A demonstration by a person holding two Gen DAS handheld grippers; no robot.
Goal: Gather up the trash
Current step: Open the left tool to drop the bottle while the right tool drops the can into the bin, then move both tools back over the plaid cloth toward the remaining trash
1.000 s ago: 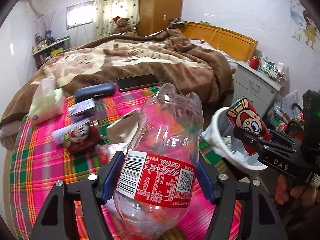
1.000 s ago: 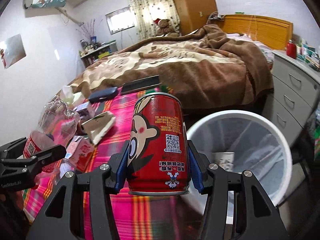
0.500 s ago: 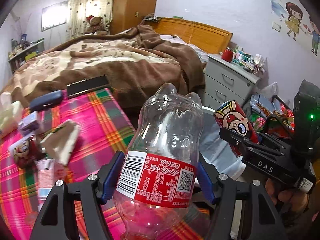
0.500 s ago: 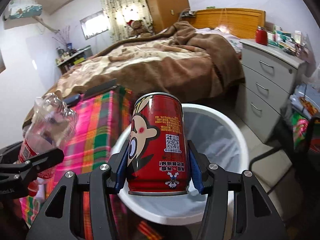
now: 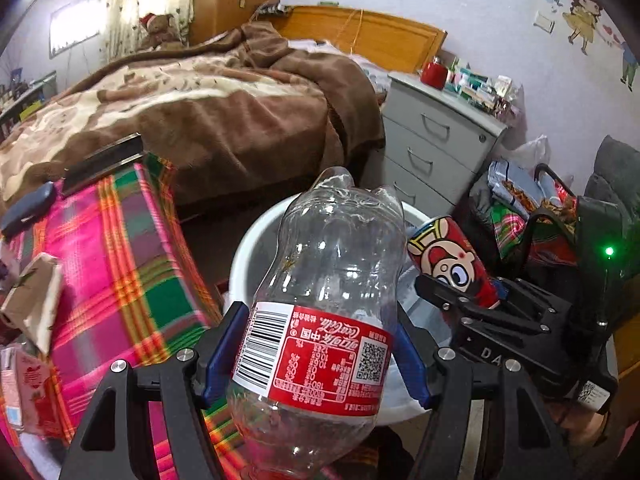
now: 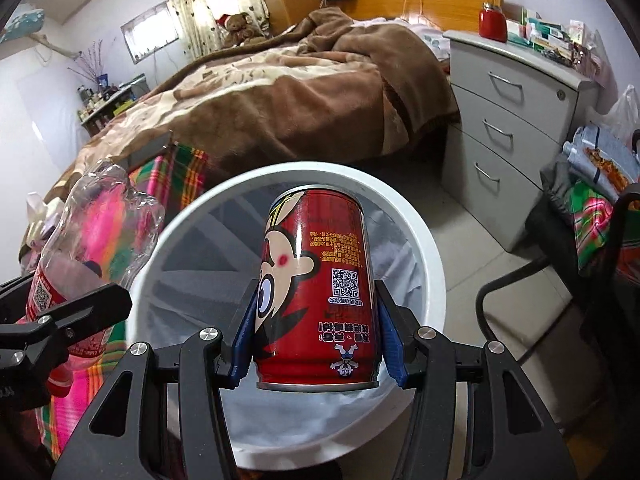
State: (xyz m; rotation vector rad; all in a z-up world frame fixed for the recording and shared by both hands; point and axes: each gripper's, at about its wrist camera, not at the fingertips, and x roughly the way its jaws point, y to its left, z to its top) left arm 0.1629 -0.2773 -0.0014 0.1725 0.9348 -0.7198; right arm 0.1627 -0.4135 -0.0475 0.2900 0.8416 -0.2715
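Observation:
My left gripper [image 5: 316, 354] is shut on an empty clear Coca-Cola bottle [image 5: 324, 320] with a red label, held at the near rim of the white trash bin [image 5: 256, 240]. My right gripper [image 6: 318, 344] is shut on a red cartoon can [image 6: 316, 292], held directly over the open bin [image 6: 434, 280], which has a clear liner. The can also shows in the left wrist view [image 5: 452, 268], and the bottle shows at the left in the right wrist view [image 6: 92, 236].
The table with the pink plaid cloth [image 5: 120, 264] stands left of the bin, with a paper packet [image 5: 32, 300], a carton [image 5: 16, 392] and a dark case [image 5: 28, 208] on it. A bed [image 6: 280, 92] lies behind, a grey drawer unit [image 6: 508, 128] to the right, bags [image 6: 600, 208] beside it.
Both grippers have moved right, off the table and toward the bin. The can now hangs over the bin's opening and the bottle reaches its rim. Both grips are unchanged.

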